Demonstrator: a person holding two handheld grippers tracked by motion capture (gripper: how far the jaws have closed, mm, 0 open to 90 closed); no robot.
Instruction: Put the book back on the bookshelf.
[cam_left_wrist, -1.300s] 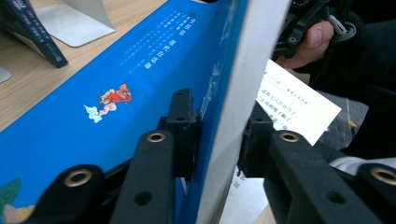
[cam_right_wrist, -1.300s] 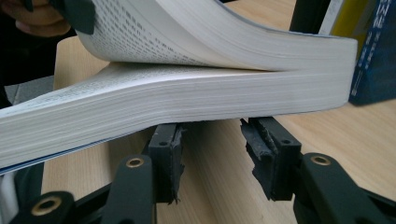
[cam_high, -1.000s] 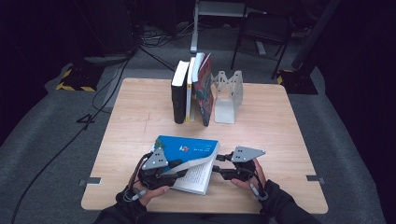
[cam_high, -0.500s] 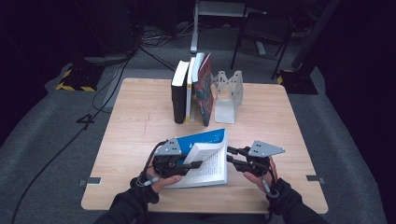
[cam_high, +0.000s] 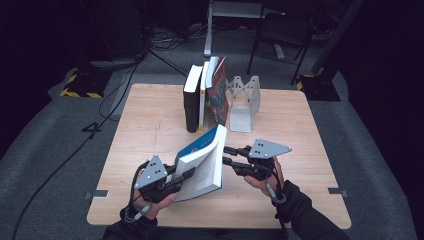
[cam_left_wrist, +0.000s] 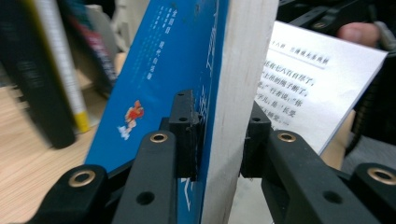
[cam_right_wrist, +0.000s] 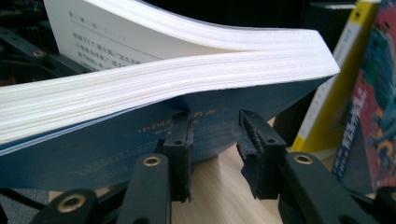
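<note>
Book: the blue paperback (cam_high: 202, 160) sat near centre on the table (cam_high: 145, 125), between my two grippers, well short of the far row.
Change: a second earlier it lay flat, cover up; now it stood tilted on its near edge, cover facing left, pages fanned to the right.
Left gripper (cam_high: 187, 175): clamped on the front cover and a slab of pages; the jaws had just been closing, with the book (cam_left_wrist: 159, 70) between the pads.
Right gripper (cam_high: 227, 155): jaws apart, nothing between them; in the right gripper view the tips sat under the back cover (cam_right_wrist: 140, 135), propping, not pinching. The jaws had just opened a little.
Loose leaf: one page (cam_left_wrist: 317, 84) hung free on the right side.
Meaning: I judged the lift to upright about half done; carrying it to the far row remained.
Bookend: the grey metal bookend (cam_high: 243, 97) stood far centre, its right side bare.
Contents: three upright books (cam_high: 205, 95) to its left; the colourful one leaned on it.
Risk: fanned pages could splay if my left grip slipped.
</note>
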